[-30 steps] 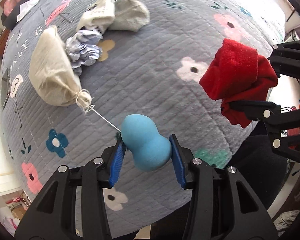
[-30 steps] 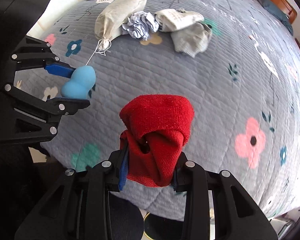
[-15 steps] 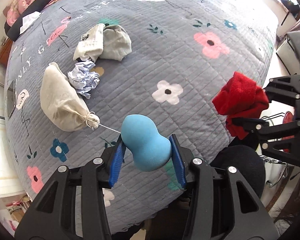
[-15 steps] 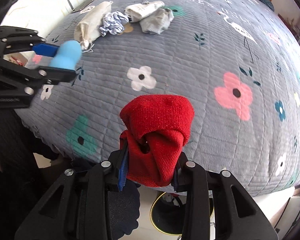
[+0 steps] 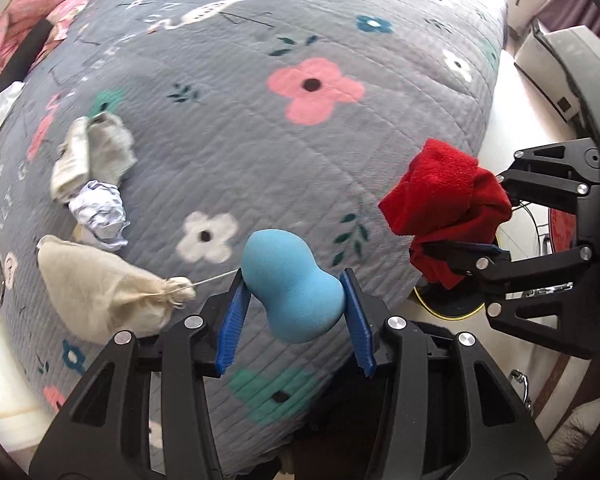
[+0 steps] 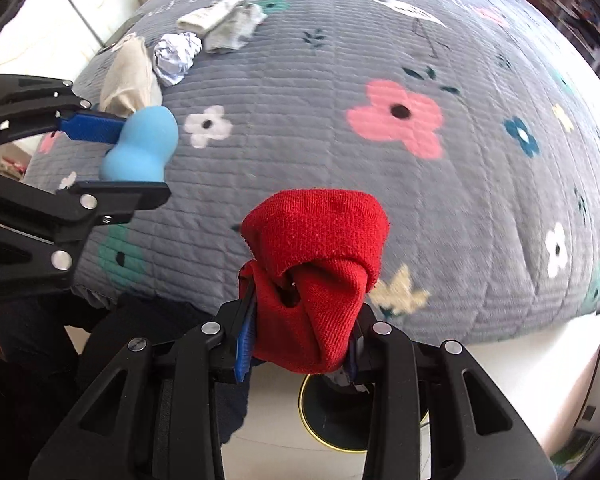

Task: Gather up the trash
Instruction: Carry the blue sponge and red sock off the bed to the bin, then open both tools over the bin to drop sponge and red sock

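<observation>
Two pieces in hand: my left gripper (image 5: 296, 300) is clamped on the blue sponge (image 5: 294, 284), my right gripper (image 6: 300, 328) on the red cloth (image 6: 316, 280), both near the bed edge. I judge this the carry; next, line up over the yellow-rimmed bin (image 6: 332, 420) below and release.

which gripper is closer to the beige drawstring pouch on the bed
Left. The left gripper, holding the blue sponge, hangs just beside the beige drawstring pouch. The right gripper, clamping the red cloth, is off the bed's edge, farther away.
</observation>
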The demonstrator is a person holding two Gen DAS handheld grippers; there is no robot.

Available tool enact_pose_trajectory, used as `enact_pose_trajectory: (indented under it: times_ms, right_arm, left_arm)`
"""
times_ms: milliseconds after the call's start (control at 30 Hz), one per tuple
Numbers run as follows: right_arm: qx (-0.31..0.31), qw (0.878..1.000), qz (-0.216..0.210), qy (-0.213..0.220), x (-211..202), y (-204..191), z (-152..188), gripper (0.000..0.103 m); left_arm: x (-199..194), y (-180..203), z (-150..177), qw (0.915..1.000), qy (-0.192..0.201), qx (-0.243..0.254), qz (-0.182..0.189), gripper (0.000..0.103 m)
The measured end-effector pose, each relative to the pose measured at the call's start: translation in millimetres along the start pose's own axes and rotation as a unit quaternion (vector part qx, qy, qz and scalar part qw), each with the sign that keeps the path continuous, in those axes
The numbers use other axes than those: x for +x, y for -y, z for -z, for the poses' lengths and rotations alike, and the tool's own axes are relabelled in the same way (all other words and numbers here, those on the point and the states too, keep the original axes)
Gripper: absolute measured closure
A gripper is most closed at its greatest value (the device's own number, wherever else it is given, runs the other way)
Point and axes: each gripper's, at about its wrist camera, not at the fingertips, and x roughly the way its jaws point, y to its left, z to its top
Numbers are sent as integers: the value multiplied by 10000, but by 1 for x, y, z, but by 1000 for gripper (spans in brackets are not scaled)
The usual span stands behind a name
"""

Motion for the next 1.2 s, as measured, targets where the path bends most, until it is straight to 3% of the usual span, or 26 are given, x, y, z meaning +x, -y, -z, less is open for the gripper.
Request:
enact_pose_trajectory:
  times_ms: [433, 767, 933, 1033, 1100, 1133, 1200]
  right_arm:
    - [1100, 9937, 160, -131, 2, 61, 66, 71]
    - [1837, 9824, 232, -236, 7, 99, 117, 71]
    - [2012, 9789, 222, -267, 12, 105, 126, 71]
    - [2097, 9770, 220, -305, 14, 108, 130, 71]
    - [2155, 9757, 234, -309, 16, 112, 131, 71]
    - [2191, 9749, 236, -307, 15, 113, 132, 71]
    - [2242, 9736, 266, -326, 16, 116, 134, 71]
  left_arm:
    - [37, 69, -22, 9957, -107, 851, 357, 58]
    - [52, 121, -30, 9853, -104, 1594, 605, 57]
    - [62, 143, -30, 9764, -142, 1996, 806, 57]
    - [70, 155, -30, 9663, -290, 2293, 1132, 55]
    - [73, 164, -31, 9605, -300, 2462, 1263, 50]
    - [75, 169, -31, 9558, -339, 2581, 1367, 40]
    - [79, 177, -34, 9525, -260, 2729, 1323, 33]
